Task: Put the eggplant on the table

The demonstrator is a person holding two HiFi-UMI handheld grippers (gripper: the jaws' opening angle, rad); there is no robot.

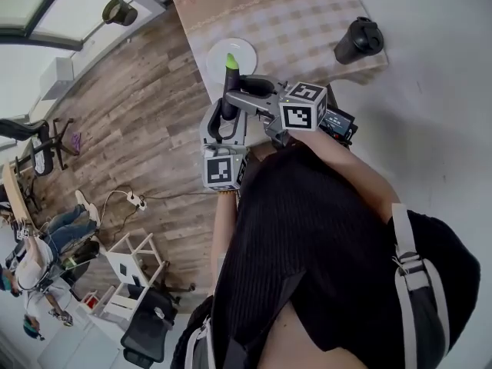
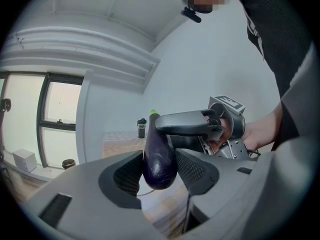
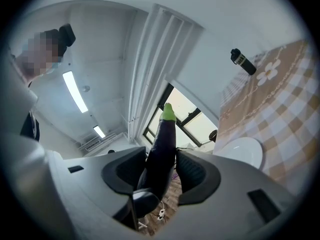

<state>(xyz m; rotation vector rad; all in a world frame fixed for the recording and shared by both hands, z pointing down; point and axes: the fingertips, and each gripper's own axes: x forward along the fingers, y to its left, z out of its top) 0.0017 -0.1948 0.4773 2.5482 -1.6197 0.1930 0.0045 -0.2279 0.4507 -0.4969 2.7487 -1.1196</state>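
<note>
A dark purple eggplant [image 1: 228, 98] with a green tip stands upright in the air just off the table's near edge, between both grippers. My left gripper [image 1: 224, 127] grips its lower end from below; in the left gripper view the eggplant [image 2: 159, 156] sits between the left gripper's [image 2: 159, 173] pads. My right gripper [image 1: 233, 92] comes in from the right and crosses it higher up. In the right gripper view the eggplant [image 3: 161, 151] fills the gap of the right gripper [image 3: 161, 173], both pads against it. The table [image 1: 307, 18] has a beige checked cloth.
A white plate [image 1: 246, 50] lies at the table's near edge, right behind the eggplant's tip. A black tumbler [image 1: 358, 40] stands at the table's right side. Wooden floor lies to the left, with chairs and people far off.
</note>
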